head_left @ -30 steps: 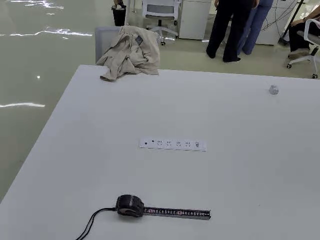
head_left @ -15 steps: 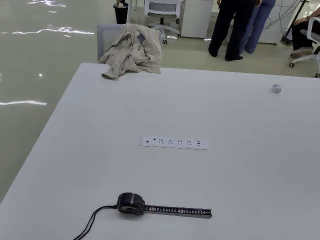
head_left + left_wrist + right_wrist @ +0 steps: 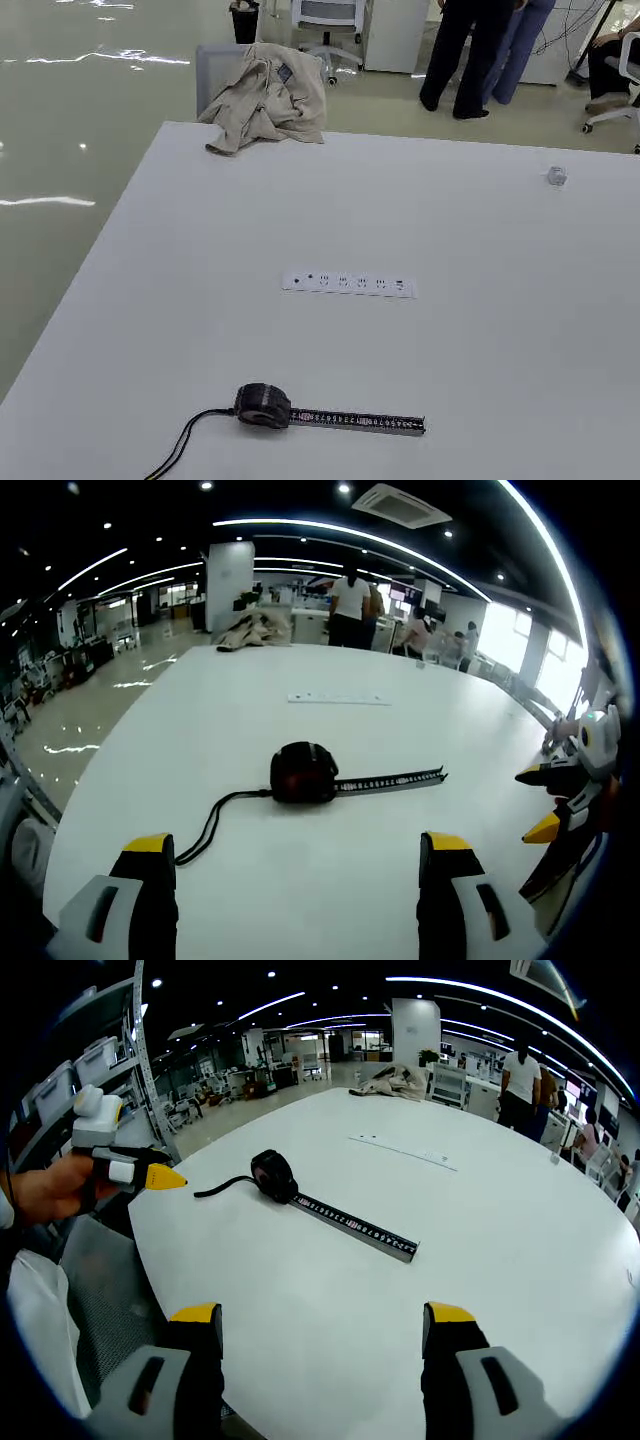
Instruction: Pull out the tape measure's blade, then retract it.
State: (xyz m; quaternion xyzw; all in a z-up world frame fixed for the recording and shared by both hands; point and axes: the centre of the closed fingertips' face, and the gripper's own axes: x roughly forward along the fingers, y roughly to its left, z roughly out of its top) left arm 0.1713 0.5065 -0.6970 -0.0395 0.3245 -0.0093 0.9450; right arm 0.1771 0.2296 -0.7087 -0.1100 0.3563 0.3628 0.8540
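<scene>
Tape measure (image 3: pixel 262 406) lay on the white counter (image 3: pixel 480 200) close to the near edge and left of centre. Its blade (image 3: pixel 360 422) was drawn out flat toward the right, and its black strap (image 3: pixel 185 440) trailed off to the left. I had my left claw (image 3: pixel 297 845) and right claw (image 3: pixel 323 1312) both spread wide with nothing in them, each well apart from the case. Farther back sat a white power strip (image 3: pixel 348 284), and a beige jacket (image 3: pixel 268 95) lay at the far left corner.

Head view looks down over the table (image 3: pixel 500 350); both low gripper views share the tape measure (image 3: pixel 263 406).
</scene>
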